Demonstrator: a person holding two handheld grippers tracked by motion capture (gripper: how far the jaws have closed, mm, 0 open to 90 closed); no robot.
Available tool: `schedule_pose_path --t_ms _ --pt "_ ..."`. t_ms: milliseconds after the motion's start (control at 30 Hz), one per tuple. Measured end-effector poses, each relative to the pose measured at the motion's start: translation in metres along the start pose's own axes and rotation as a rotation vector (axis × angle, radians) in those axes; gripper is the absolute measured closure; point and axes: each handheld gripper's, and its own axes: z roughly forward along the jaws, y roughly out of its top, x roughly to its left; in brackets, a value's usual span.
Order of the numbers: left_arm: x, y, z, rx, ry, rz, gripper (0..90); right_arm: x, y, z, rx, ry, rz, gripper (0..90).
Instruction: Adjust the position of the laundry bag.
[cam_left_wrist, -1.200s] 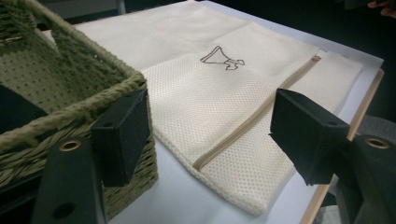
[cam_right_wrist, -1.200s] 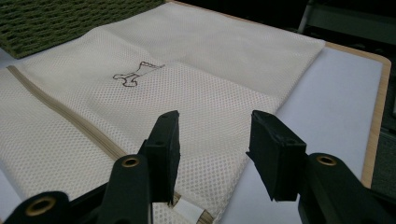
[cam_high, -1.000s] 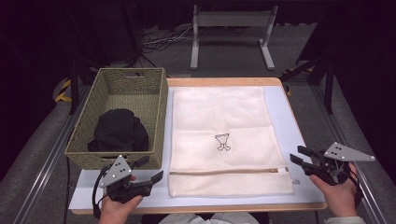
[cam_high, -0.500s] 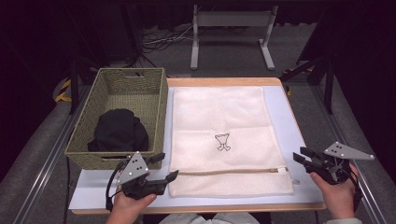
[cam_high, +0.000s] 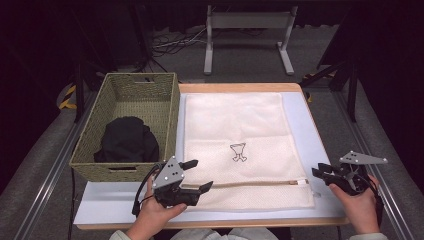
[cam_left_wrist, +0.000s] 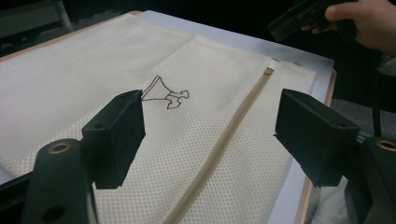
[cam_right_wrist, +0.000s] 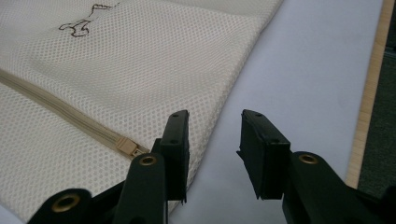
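Observation:
A cream mesh laundry bag (cam_high: 240, 145) lies flat on the white table top, with a tan zipper (cam_high: 250, 184) across its near end and a small dark emblem (cam_high: 238, 152) in the middle. My left gripper (cam_high: 196, 176) hovers open over the bag's near left corner; its jaws frame the bag (cam_left_wrist: 205, 126), the zipper (cam_left_wrist: 224, 140) and the emblem (cam_left_wrist: 166, 93). My right gripper (cam_high: 320, 173) is open at the bag's near right edge, just above the surface. The zipper pull (cam_right_wrist: 127, 146) lies beside its left jaw, near the bag's edge (cam_right_wrist: 224, 102).
A woven basket (cam_high: 95, 137) holding a black garment (cam_high: 127, 140) stands at the left of the table. A strip of bare white table (cam_high: 310, 120) runs right of the bag. A metal stand (cam_high: 245, 35) is on the floor beyond the table.
My left gripper has moved right and forward, from the table's near left corner to over the bag's near left corner. The right gripper has shifted slightly toward the bag's edge.

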Motion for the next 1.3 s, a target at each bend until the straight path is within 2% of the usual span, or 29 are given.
schedule_pose_path --t_ms 167,200,300,467,600,667,800,933,1133,1233,1300 --pt "0.002 0.004 0.005 -0.002 -0.009 -0.012 24.3 0.002 0.002 0.007 0.005 0.003 -0.012 59.5" --pt "0.001 0.004 0.007 0.005 -0.015 -0.014 24.3 0.002 0.002 0.013 0.023 -0.003 0.007 55.5" --pt "0.001 0.005 0.013 0.015 -0.029 -0.012 23.7 0.002 0.003 0.021 0.039 -0.004 0.024 53.3" --pt "0.002 0.007 0.018 0.016 -0.023 -0.011 21.8 0.002 0.006 0.033 0.067 0.001 0.011 54.2" --pt "0.001 0.009 0.024 0.028 0.000 0.007 22.7 0.001 0.007 0.039 0.082 0.000 0.008 55.3" --pt "-0.001 0.010 0.028 0.034 -0.009 0.004 23.0 0.002 0.007 0.043 0.098 0.013 0.006 55.7" --pt "-0.002 0.012 0.033 0.036 -0.016 0.002 23.1 0.002 0.007 0.043 0.106 0.027 0.015 55.8" --pt "-0.003 0.014 0.038 0.036 -0.021 0.012 22.6 0.003 0.004 0.042 0.128 0.044 0.044 54.8" --pt "-0.004 0.013 0.040 0.052 -0.018 0.018 22.7 0.004 0.004 0.046 0.155 0.027 0.031 59.2" --pt "-0.004 0.013 0.040 0.055 -0.015 0.021 22.8 0.007 0.004 0.047 0.164 0.014 0.013 62.0" --pt "-0.004 0.012 0.041 0.059 -0.012 0.024 22.9 0.011 0.006 0.048 0.179 0.002 -0.017 67.5"
